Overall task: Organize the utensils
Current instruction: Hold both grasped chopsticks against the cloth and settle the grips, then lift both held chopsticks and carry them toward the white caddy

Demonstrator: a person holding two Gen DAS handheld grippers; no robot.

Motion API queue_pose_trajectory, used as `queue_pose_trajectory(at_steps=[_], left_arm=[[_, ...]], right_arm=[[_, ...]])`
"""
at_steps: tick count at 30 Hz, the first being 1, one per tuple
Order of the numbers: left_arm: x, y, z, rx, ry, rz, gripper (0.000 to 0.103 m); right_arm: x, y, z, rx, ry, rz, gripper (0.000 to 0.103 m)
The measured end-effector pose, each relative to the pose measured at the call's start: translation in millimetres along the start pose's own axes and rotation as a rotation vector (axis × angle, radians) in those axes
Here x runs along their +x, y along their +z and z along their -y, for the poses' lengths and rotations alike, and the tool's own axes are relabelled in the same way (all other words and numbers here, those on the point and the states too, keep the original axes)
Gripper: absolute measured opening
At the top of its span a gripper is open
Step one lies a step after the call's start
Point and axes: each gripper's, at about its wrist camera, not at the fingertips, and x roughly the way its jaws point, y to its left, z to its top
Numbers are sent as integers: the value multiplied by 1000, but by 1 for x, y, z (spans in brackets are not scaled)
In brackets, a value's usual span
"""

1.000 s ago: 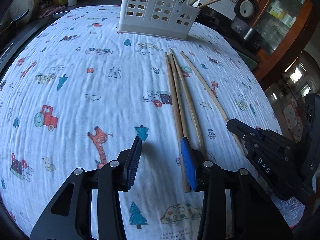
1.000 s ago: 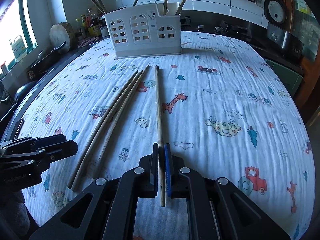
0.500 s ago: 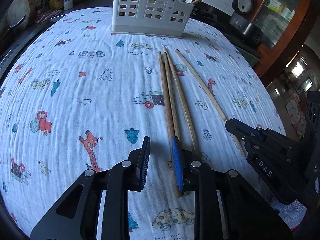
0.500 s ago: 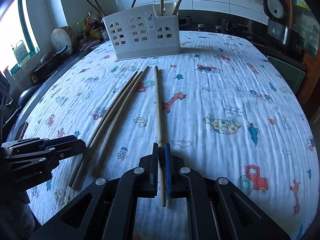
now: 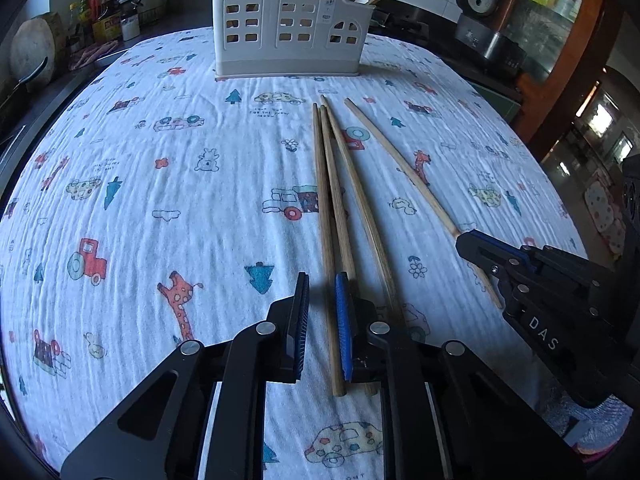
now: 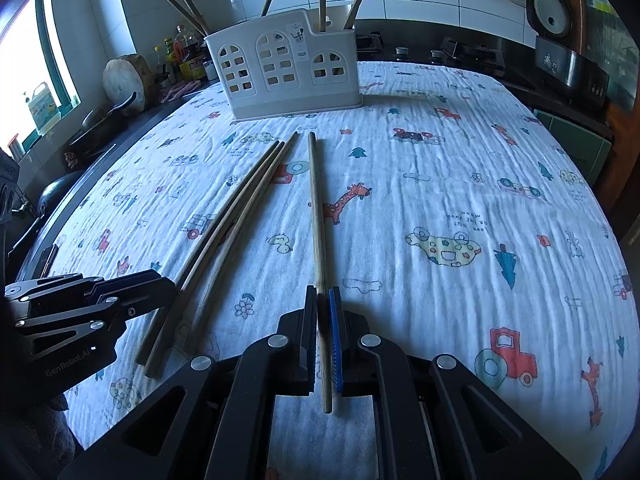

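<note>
Left gripper (image 5: 322, 322) jaws have just been closing around the leftmost chopstick (image 5: 326, 216), lower centre of frame; a gap remains on the left pad, so no clamp yet. Right gripper (image 6: 324, 332) is clamped on the lone chopstick (image 6: 316, 208). Utensil holder (image 5: 288, 28) sits top centre. Close fully on one stick only before lifting.

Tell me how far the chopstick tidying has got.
Done: several chopsticks stand in the white holder. In hand: the right gripper clamps one chopstick; the left gripper, jaws just closing, straddles one of three chopsticks on the cloth. Left: all four.
</note>
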Motion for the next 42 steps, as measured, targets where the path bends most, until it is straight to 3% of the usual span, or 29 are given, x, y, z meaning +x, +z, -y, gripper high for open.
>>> queue_pose_trajectory(at_steps=[4, 6, 11, 19, 28, 36, 42], left_arm=[[5, -1, 6, -1, -8, -29, 7], [6, -1, 10, 12, 5, -18, 7], [7, 2, 1, -32, -41, -39, 7], [11, 11, 6, 33, -36, -100, 7], [10, 12, -1, 20, -75, -111, 6], [-20, 19, -14, 10, -98, -48, 6], [-57, 38, -23, 3, -125, 75, 6]], right_arm=[[-1, -2, 0, -4, 0, 0, 6], [-1, -2, -1, -6, 0, 0, 6], [-1, -2, -1, -9, -2, 0, 7], [0, -2, 0, -9, 4, -3, 6], [-1, -2, 0, -5, 2, 1, 6], [-27, 6, -8, -43, -17, 71, 6], [-58, 29, -16, -79, -14, 164, 6]])
